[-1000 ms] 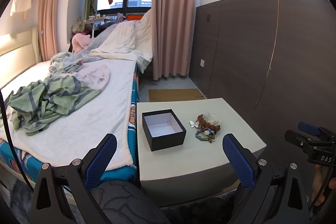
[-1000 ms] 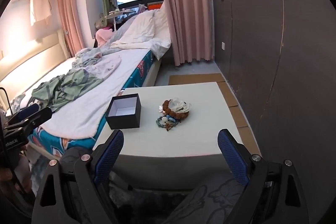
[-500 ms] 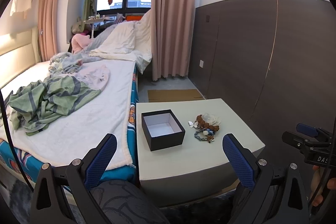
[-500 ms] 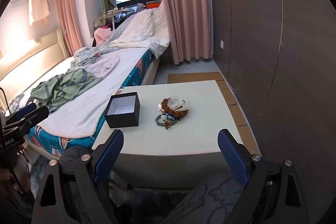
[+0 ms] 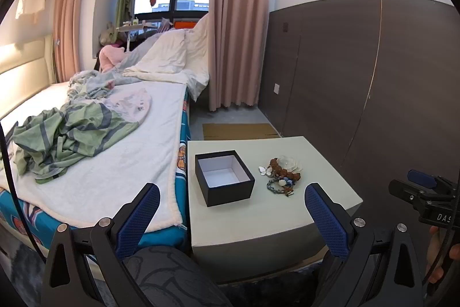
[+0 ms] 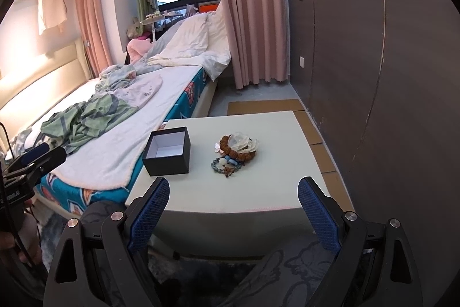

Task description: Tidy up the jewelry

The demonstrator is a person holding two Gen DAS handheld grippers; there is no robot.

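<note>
An open black box (image 5: 224, 177) with a white inside stands on a pale low table (image 5: 258, 220); it also shows in the right wrist view (image 6: 167, 151). To its right lies a small pile of jewelry (image 5: 281, 173): brown beads, a clear flower piece, blue and teal bracelets, also in the right wrist view (image 6: 235, 150). My left gripper (image 5: 231, 218) is open and empty, short of the table's near edge. My right gripper (image 6: 233, 213) is open and empty, also short of the table.
A bed (image 5: 100, 140) with rumpled green and white bedding adjoins the table's left side. A dark panelled wall (image 5: 359, 77) runs on the right. Cardboard sheets (image 6: 264, 105) lie on the floor beyond the table. Pink curtains (image 5: 238, 19) hang at the back.
Both grippers have drifted slightly; the table and jewelry look a little farther in the left wrist view. Nothing on the table has moved.
</note>
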